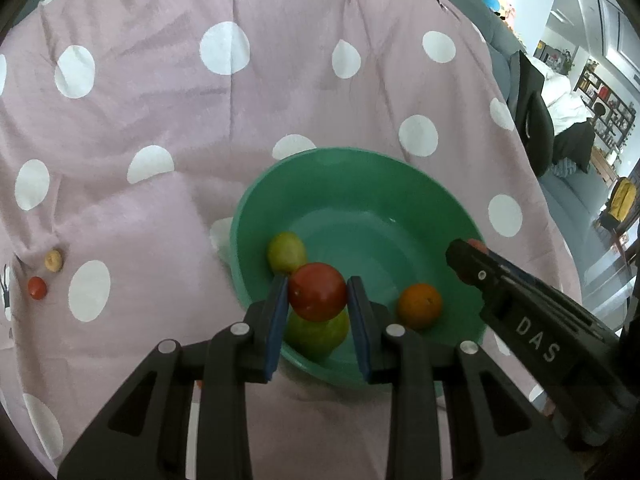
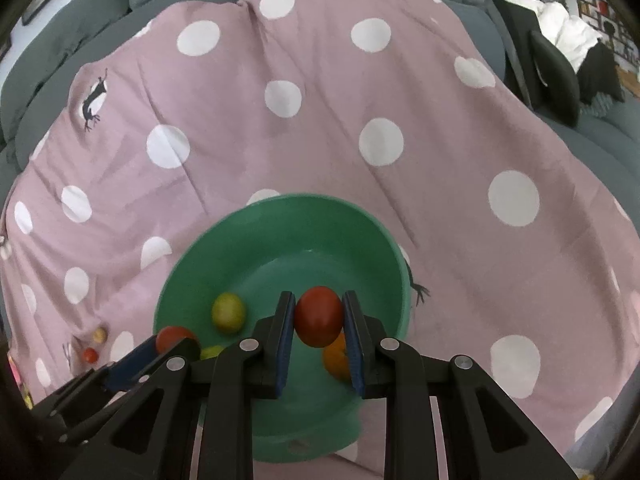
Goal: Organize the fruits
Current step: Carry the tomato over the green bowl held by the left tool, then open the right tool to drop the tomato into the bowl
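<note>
Pink blanket point(image 1: 280, 100); green fruit point(image 1: 318, 334) half-hidden under red fruit point(image 1: 317, 291).

Bowl point(image 1: 360, 156) sits on the cloth point(image 1: 160, 100), and the cloth lies over the sofa point(image 2: 80, 12), which shows behind the bowl and to both sides. Three fruits are inside the bowl: the small fruit point(image 1: 286, 252) by its left wall, the big fruit point(image 1: 316, 334) nearer, against its near-left wall, and the orange point(image 1: 419, 306) on its near-right side. Over the bowl's near-left edge, the left gripper point(image 1: 318, 280) pinches the left-held fruit point(image 1: 318, 296) right above the big fruit. Over the bowl's near-right side, the right gripper point(image 2: 319, 300) pinches the right-held fruit point(image 2: 319, 316) just above the orange. Well left of the bowl, two pieces point(image 1: 53, 260) lie close together on the cloth.
</note>
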The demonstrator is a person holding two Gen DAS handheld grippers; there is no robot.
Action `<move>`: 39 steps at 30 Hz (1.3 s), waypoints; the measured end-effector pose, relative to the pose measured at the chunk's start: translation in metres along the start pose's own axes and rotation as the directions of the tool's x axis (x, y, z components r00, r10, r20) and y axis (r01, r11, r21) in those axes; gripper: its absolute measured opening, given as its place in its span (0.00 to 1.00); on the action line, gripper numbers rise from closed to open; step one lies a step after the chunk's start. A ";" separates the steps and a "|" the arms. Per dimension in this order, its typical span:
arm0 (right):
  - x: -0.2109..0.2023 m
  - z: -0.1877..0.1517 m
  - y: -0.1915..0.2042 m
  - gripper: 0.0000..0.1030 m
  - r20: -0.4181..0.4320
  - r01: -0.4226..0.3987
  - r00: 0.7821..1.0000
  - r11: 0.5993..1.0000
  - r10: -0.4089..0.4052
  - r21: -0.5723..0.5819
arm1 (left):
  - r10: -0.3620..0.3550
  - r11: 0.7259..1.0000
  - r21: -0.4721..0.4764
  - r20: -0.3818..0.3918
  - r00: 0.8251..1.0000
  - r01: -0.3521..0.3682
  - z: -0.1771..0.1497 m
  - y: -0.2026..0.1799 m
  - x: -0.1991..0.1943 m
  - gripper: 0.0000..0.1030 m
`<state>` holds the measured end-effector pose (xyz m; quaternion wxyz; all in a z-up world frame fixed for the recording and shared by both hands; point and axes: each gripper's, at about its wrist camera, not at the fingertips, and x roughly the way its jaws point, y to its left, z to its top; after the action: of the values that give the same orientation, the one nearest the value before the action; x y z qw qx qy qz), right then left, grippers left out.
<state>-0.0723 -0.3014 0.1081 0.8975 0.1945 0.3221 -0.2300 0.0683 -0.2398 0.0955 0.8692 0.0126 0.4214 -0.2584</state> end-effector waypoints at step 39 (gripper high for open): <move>0.005 0.000 0.010 0.44 -0.052 -0.053 0.997 0.998 0.052 -0.019 | 0.005 0.995 -0.099 0.112 0.994 0.006 0.001 0.040 -0.047 0.57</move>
<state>-0.0633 -0.2947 0.1071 0.8966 0.1995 0.3424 -0.1977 0.0634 -0.1848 0.1236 0.8909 -0.0454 0.3844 -0.2377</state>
